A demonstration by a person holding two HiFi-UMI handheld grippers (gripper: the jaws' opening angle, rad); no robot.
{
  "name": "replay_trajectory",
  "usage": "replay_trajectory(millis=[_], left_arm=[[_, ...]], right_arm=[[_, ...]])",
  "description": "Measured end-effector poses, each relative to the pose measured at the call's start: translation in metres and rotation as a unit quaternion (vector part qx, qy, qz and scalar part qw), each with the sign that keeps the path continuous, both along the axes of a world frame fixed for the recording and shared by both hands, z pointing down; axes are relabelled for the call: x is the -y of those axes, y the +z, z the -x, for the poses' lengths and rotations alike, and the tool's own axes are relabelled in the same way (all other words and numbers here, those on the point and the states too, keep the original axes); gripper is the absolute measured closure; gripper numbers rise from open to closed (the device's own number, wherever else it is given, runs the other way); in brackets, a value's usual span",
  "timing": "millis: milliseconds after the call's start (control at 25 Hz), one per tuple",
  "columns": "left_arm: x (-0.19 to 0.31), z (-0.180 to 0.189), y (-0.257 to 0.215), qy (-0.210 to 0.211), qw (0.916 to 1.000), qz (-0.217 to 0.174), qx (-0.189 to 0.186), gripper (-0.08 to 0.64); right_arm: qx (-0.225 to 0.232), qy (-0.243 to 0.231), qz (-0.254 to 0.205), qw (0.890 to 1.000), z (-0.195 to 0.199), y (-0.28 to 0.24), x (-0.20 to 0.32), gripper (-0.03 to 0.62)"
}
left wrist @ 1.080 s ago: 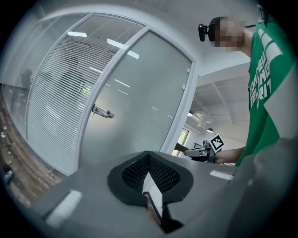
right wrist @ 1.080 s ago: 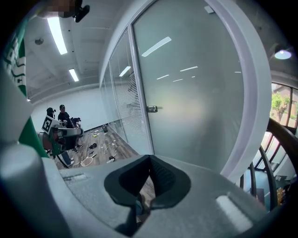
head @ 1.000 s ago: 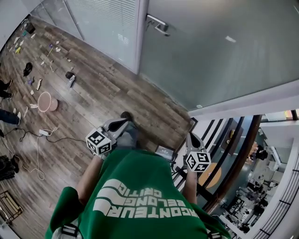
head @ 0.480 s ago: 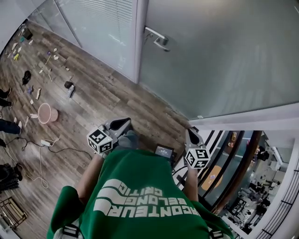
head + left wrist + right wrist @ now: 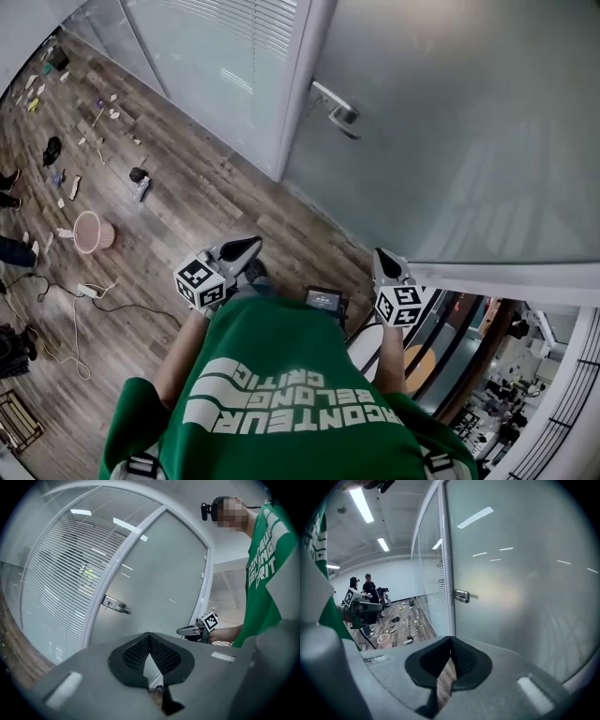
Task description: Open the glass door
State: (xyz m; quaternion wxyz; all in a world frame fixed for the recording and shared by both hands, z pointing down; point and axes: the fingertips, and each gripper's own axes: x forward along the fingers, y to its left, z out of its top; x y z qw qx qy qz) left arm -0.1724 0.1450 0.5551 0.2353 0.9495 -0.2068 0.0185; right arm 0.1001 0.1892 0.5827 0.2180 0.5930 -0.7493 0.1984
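Glass door (image 5: 450,122), frosted and shut against its white frame, fills the upper right of the head view, its metal handle (image 5: 337,111) near its left edge; both tongs are held low in front of the person's green shirt (image 5: 281,394), well apart from the handle; left tongs (image 5: 239,248) over the wooden floor (image 5: 187,197), right tongs (image 5: 384,264) nearer the door.

Left gripper view: the left tongs' tips meet, nothing between them; the handle lies ahead and to the left, apart from them.

Right gripper view: the right tongs are likewise closed and empty; the handle sits ahead beyond the tips, untouched.
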Motion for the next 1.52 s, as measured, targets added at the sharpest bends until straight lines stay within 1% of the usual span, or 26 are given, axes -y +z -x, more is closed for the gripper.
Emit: replay_trajectory(millis=[80,200,240,280,400,520,600,760,920,1040,1120,1240,1360,1400,1440,1520], left_arm=[[0.012,0.012,0.002,-0.019,0.9998,0.006,-0.006,0.552],[0.022,0.03,0.002,-0.032,0.9994,0.006,-0.007,0.552],[0.026,0.035,0.002,-0.035,0.9994,0.004,-0.006,0.552],[0.029,0.039,0.002,-0.038,0.9993,0.001,-0.007,0.552],[0.036,0.048,0.0,-0.05,0.9987,-0.003,-0.011,0.552],[0.042,0.057,0.002,-0.065,0.9977,-0.004,-0.015,0.552],[0.046,0.063,0.005,-0.079,0.9967,-0.003,-0.019,0.552],[0.045,0.077,0.007,-0.12,0.9924,0.0,-0.027,0.552],[0.046,0.083,0.007,-0.142,0.9896,0.001,-0.024,0.552],[0.053,0.08,0.004,-0.153,0.9881,-0.004,-0.017,0.552],[0.059,0.079,0.002,-0.163,0.9865,-0.004,-0.012,0.552],[0.068,0.079,-0.003,-0.179,0.9838,-0.001,-0.003,0.552],[0.076,0.077,-0.002,-0.187,0.9824,-0.001,0.002,0.552],[0.079,0.075,-0.003,-0.188,0.9821,-0.001,0.004,0.552],[0.081,0.074,-0.005,-0.189,0.9819,-0.001,0.006,0.552],[0.085,0.071,-0.01,-0.192,0.9813,-0.001,0.01,0.552]], right_arm=[[-0.019,-0.024,0.006,1.0,0.006,-0.004,0.032,0.6],[-0.052,-0.063,0.0,0.997,0.018,-0.017,0.073,0.598],[-0.066,-0.077,-0.003,0.995,0.021,-0.022,0.086,0.59],[-0.081,-0.09,-0.006,0.993,0.023,-0.026,0.099,0.556],[-0.126,-0.122,-0.006,0.985,0.023,-0.036,0.133,0.537],[-0.157,-0.145,0.009,0.977,0.023,-0.035,0.168,0.512],[-0.178,-0.163,0.029,0.97,0.024,-0.028,0.196,0.5],[-0.223,-0.21,0.067,0.95,0.032,-0.008,0.246,0.48],[-0.257,-0.24,0.088,0.932,0.035,0.009,0.289,0.472],[-0.273,-0.259,0.101,0.921,0.038,0.019,0.312,0.469],[-0.279,-0.271,0.127,0.913,0.037,0.034,0.322,0.468],[-0.273,-0.279,0.179,0.903,0.035,0.061,0.331,0.464],[-0.27,-0.287,0.198,0.897,0.041,0.073,0.346,0.464],[-0.272,-0.293,0.209,0.893,0.044,0.075,0.35,0.465],[-0.272,-0.301,0.228,0.885,0.046,0.078,0.35,0.464],[-0.264,-0.319,0.279,0.866,0.051,0.085,0.344,0.464]])
